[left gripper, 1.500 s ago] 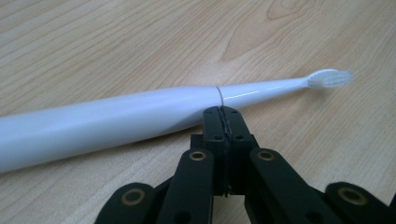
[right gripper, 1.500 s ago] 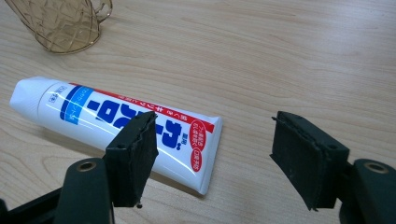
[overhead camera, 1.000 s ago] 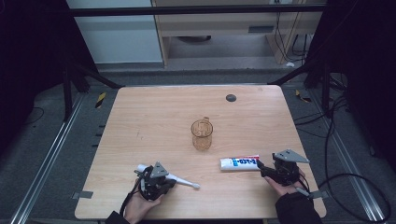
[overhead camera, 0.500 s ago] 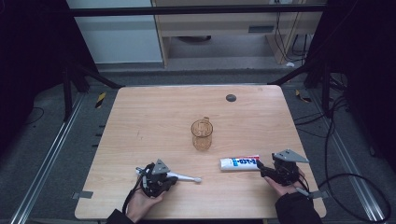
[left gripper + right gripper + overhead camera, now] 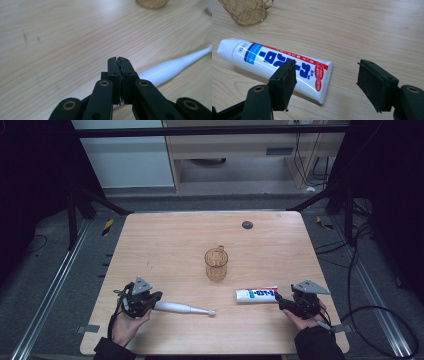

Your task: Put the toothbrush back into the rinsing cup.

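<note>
A white toothbrush (image 5: 182, 308) lies on the wooden table (image 5: 165, 250) near its front left. My left gripper (image 5: 154, 299) sits at the handle end, jaws shut, nothing visible between the pads. In the left gripper view the shut left gripper (image 5: 119, 60) hovers over the wood, and the toothbrush (image 5: 170, 71) runs off to the right behind it. A white, blue and red toothpaste tube (image 5: 256, 294) lies at the front right. My right gripper (image 5: 280, 301) stands open at its flat end. In the right gripper view the right gripper (image 5: 325, 70) has that end of the tube (image 5: 274, 60) low between its jaws, untouched.
An amber patterned glass cup (image 5: 216, 265) stands upright mid-table, and the cup (image 5: 247, 12) is also in the right gripper view, beyond the tube's cap. A small dark round spot (image 5: 247, 225) marks the far side. The table's front edge lies just behind both hands.
My left gripper has moved left and slightly away along the toothbrush, from its middle to the handle end. The toothbrush turned a little. The right gripper and tube have not moved.
</note>
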The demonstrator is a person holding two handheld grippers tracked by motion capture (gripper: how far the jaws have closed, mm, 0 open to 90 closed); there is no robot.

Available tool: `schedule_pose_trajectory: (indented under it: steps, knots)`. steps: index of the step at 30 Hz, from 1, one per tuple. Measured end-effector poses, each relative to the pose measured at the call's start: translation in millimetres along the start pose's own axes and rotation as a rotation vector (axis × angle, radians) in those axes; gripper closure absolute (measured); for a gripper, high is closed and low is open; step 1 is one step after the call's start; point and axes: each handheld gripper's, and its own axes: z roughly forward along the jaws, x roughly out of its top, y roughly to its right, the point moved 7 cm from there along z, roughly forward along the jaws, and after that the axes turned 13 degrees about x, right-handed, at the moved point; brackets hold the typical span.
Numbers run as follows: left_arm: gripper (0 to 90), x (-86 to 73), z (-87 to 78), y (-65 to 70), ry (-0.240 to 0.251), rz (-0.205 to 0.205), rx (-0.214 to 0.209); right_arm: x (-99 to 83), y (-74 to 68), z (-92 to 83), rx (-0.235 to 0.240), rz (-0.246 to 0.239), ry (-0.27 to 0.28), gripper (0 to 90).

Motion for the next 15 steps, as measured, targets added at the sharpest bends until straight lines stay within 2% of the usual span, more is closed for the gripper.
schedule_pose_trajectory:
  steps: [5, 15]
  knots:
    - [88.9, -8.0, 8.1, -9.2, -0.040, 0.002, 0.016, -0.1, -0.4, -0.2, -0.002, 0.000, -0.001, 31.2]
    - [89.1, -12.9, 12.6, -10.3, -0.069, 0.010, 0.022, -0.8, 0.2, 0.0, -0.001, -0.003, -0.005, 31.2]
